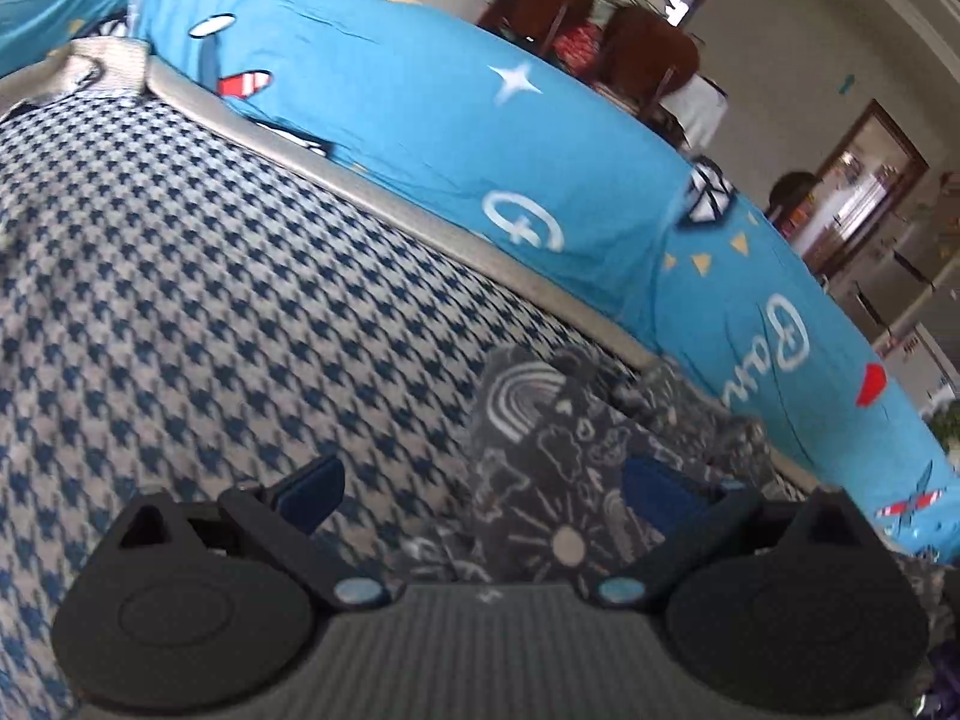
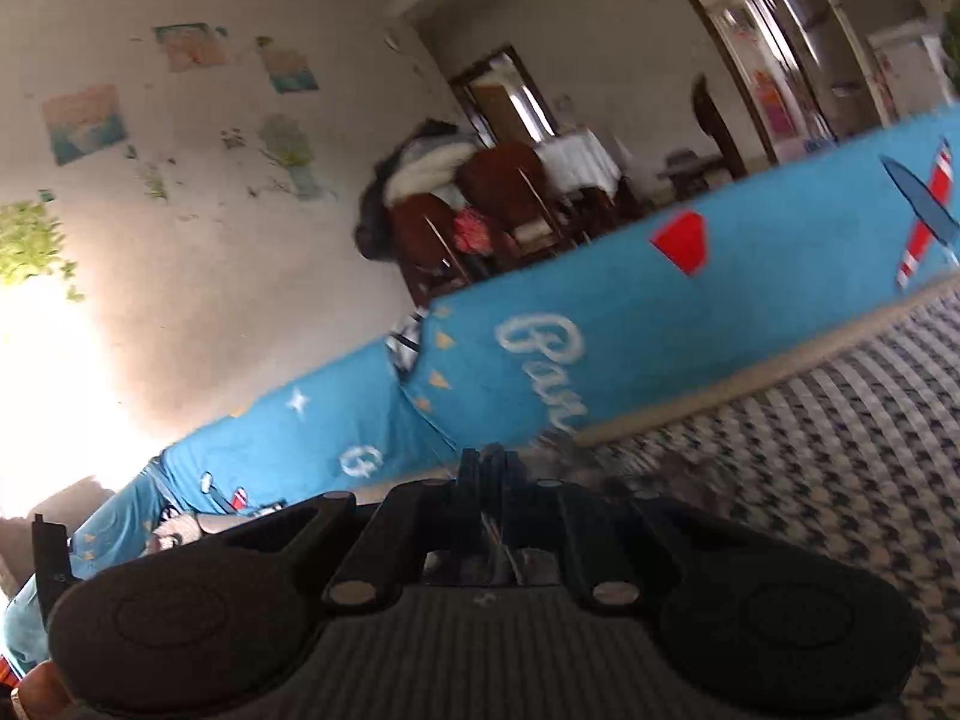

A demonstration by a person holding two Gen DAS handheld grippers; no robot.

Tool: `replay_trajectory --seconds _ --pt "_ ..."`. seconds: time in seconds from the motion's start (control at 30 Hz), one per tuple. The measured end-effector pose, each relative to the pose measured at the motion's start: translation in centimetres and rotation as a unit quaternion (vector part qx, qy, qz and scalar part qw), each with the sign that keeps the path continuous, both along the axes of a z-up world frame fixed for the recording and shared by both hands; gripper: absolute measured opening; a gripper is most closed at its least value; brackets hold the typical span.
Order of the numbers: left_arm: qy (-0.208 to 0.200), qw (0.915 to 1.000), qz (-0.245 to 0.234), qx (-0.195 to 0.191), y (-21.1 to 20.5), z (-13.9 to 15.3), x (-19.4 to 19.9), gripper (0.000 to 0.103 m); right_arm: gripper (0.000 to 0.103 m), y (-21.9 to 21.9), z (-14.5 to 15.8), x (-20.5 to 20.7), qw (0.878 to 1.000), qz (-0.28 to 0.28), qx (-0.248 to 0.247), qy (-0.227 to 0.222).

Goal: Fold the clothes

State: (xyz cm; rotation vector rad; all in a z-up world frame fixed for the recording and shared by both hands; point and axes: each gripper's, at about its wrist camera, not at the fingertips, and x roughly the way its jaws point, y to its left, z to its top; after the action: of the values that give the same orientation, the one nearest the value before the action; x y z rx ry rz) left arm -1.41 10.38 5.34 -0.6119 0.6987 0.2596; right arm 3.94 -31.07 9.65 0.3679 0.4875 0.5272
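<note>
Grey printed garment (image 1: pixel 540 468) lay crumpled on the houndstooth bed cover (image 1: pixel 210 276), near the blue cushion (image 1: pixel 420 120) bordering it. We held the left gripper (image 1: pixel 480 489) over that garment, fingers (image 1: pixel 312 489) spread apart. Our right gripper (image 2: pixel 492 462) had fingers pressed together on a strip of grey fabric.

Houndstooth cover (image 1: pixel 210 276), blue printed sheet (image 1: pixel 420 114), brown chairs (image 2: pixel 498 192), fridge (image 2: pixel 852 36).

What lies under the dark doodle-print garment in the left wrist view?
The dark doodle-print garment lies on the houndstooth cover. What is beneath that cover is hidden.
</note>
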Motion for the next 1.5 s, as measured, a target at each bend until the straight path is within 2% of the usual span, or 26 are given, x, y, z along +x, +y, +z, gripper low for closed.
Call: replay_trajectory --seconds 0.1,0.13,0.2,0.27,0.33,0.43,0.53,0.8,1.0,1.2,1.3,1.43,1.5 --pt "0.012 0.9998 -0.016 0.007 -1.7 -0.6 1.1 0.103 0.010 -0.3 -1.7 0.6 0.997 -0.012 -0.068 0.034" --pt "0.016 0.9996 -0.021 0.007 -2.2 -0.8 1.3 0.103 0.015 -0.4 -2.4 0.6 0.994 -0.022 -0.096 0.047" --pt "0.021 0.9993 -0.029 0.010 -3.2 -1.1 1.8 0.103 0.022 -1.1 -3.3 0.5 0.991 -0.036 -0.118 0.060" --pt "0.023 0.9988 -0.039 0.015 -4.2 -1.2 2.2 0.103 0.030 -1.7 -3.7 0.5 0.990 -0.036 -0.114 0.070" --pt "0.025 0.9983 -0.047 0.025 -5.0 -1.4 2.5 0.103 0.033 -2.2 -3.8 0.6 0.991 -0.039 -0.107 0.075" --pt "0.029 0.9974 -0.051 0.043 -5.8 -1.5 3.0 0.103 0.033 -2.4 -4.0 0.9 0.992 -0.040 -0.094 0.077" --pt "0.030 0.9974 -0.050 0.043 -5.7 -1.6 3.2 0.103 0.033 -1.9 -3.9 0.9 0.993 -0.025 -0.084 0.081" --pt "0.025 0.9983 -0.009 0.052 -3.1 -1.2 2.5 0.103 0.033 1.3 -4.0 0.6 0.992 0.040 -0.091 0.073" --pt "0.055 0.9960 -0.012 0.070 -2.6 -2.6 2.4 0.103 0.033 3.2 -5.6 1.0 0.985 0.048 -0.124 0.112" --pt "0.100 0.9896 -0.018 0.102 -2.6 -4.7 2.2 0.103 0.037 4.2 -7.7 1.7 0.974 0.048 -0.151 0.159" --pt "0.116 0.9884 -0.017 0.096 -2.1 -6.1 2.2 0.103 0.038 4.2 -8.6 2.1 0.973 0.048 -0.145 0.176" --pt "0.115 0.9858 -0.025 0.120 -2.5 -6.5 1.9 0.103 0.042 3.6 -9.0 2.5 0.974 0.049 -0.121 0.183" --pt "0.113 0.9873 -0.019 0.110 -2.2 -6.5 1.8 0.103 0.042 3.2 -8.9 2.7 0.975 0.049 -0.110 0.186"
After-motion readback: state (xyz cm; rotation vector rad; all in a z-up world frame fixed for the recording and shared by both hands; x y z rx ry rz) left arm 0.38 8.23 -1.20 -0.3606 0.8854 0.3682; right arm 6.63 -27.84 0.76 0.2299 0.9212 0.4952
